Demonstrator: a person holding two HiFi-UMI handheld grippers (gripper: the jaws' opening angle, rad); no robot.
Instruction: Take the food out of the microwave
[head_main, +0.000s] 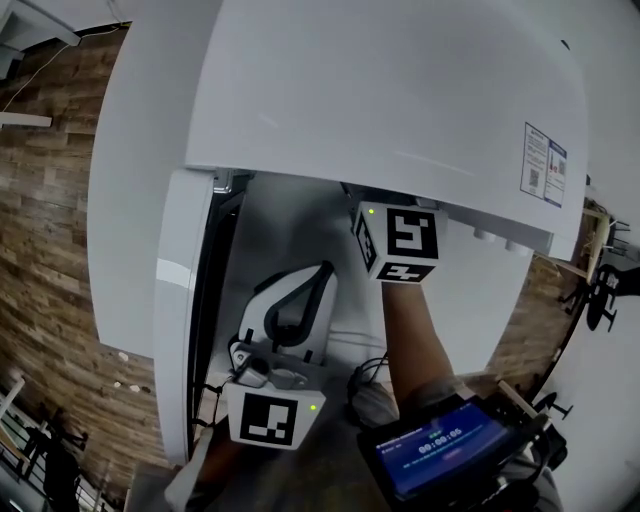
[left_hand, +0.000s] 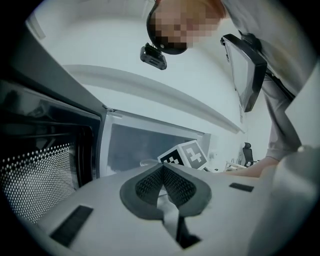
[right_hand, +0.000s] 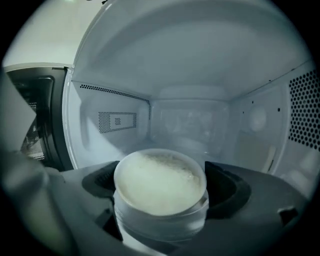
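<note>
A round clear container of pale food (right_hand: 159, 175) stands inside the white microwave (head_main: 400, 90), whose door (head_main: 175, 300) hangs open at the left. My right gripper (right_hand: 160, 192) reaches into the cavity; its marker cube (head_main: 398, 243) shows under the top edge in the head view. Its jaws stand wide, and the container sits between the dark pads (right_hand: 227, 187), with a gap showing on the left side. My left gripper (head_main: 318, 275) is shut on nothing, held in front of the opening, beside the door. Its pads (left_hand: 150, 182) meet in the left gripper view.
The door's mesh window (left_hand: 45, 175) is close on the left of my left gripper. The cavity walls (right_hand: 270, 135) enclose the container on three sides. A lit screen (head_main: 440, 445) hangs at the person's chest. Wood flooring (head_main: 50, 200) lies below.
</note>
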